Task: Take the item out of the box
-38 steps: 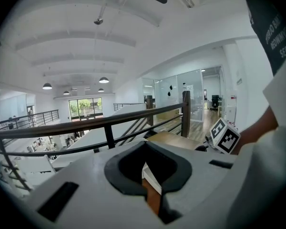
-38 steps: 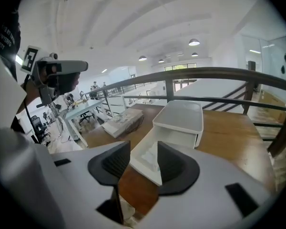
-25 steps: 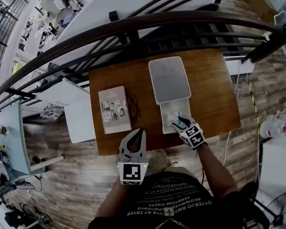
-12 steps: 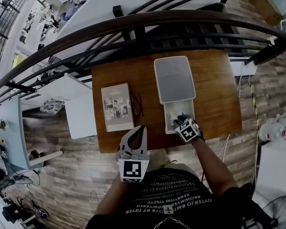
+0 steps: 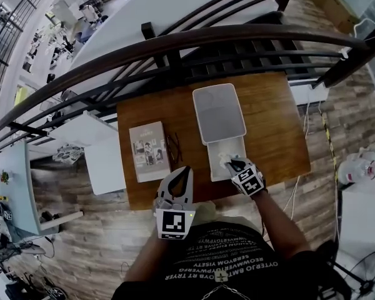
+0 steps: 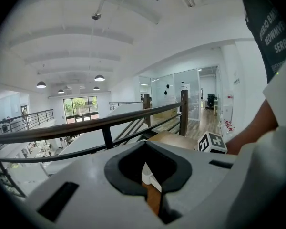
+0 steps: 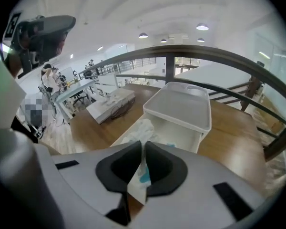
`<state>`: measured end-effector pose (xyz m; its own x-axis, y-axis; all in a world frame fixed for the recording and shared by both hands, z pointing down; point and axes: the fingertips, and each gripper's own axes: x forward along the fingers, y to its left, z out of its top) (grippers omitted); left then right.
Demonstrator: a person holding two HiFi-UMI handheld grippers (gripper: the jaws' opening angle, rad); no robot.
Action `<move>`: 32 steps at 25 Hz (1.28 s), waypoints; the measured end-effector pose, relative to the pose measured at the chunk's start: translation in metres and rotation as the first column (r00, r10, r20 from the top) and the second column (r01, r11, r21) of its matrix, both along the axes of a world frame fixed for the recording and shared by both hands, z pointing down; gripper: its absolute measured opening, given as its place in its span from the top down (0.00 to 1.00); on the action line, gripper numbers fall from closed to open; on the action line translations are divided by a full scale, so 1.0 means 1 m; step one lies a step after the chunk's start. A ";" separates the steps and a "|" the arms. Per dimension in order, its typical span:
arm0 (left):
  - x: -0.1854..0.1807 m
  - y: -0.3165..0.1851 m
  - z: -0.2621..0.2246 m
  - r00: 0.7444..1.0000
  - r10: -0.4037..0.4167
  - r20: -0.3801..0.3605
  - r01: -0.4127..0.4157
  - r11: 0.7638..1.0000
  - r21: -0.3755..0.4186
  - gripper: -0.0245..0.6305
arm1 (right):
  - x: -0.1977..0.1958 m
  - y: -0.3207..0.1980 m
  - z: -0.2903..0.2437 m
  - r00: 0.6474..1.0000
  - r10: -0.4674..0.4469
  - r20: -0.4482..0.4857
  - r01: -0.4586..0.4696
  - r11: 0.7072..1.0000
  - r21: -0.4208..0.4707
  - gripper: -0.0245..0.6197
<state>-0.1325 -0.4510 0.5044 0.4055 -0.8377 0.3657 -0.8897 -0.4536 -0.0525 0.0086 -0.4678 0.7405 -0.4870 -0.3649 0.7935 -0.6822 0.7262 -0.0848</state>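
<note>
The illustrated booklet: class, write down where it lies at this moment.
In the head view the booklet lies flat on the left half of the wooden table, left of the open white box and just beyond the left gripper.

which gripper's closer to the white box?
Right. The right gripper is over the white box, jaws just closed on the wrapped item. The left gripper, shut, empty, is left of it at the table edge.

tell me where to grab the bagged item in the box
Pinch the loose wrap atop the bagged item, from above at the box's open near end; the lid sits at the far end. The right tongs have just closed on it.
</note>
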 end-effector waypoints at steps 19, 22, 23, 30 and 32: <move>0.035 0.004 -0.074 0.992 0.122 -0.010 -0.120 0.984 0.130 0.95 | 0.030 0.014 -0.191 0.946 0.102 0.309 -0.195 0.938 0.287 0.92; 0.036 0.006 -0.087 0.992 0.125 -0.021 -0.121 0.981 0.152 0.95 | 0.033 0.018 -0.220 0.939 0.097 0.331 -0.212 0.920 0.331 0.92; 0.035 0.006 -0.091 0.992 0.124 -0.026 -0.119 0.980 0.160 0.95 | 0.033 0.019 -0.230 0.937 0.092 0.338 -0.215 0.913 0.346 0.92; 0.025 0.012 -0.117 0.992 0.120 -0.044 -0.106 0.966 0.237 0.95 | 0.026 0.026 -0.297 0.926 0.026 0.376 -0.209 0.865 0.456 0.93; 0.024 0.012 -0.123 0.992 0.120 -0.039 -0.106 0.961 0.257 0.95 | 0.023 0.025 -0.318 0.920 0.000 0.392 -0.209 0.846 0.490 0.93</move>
<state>-0.1083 -0.4388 0.3811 0.5161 -0.8477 0.1224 -0.8380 -0.5293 -0.1323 0.0321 -0.4429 0.4224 -0.6355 -0.7313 0.2476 -0.7509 0.6600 0.0223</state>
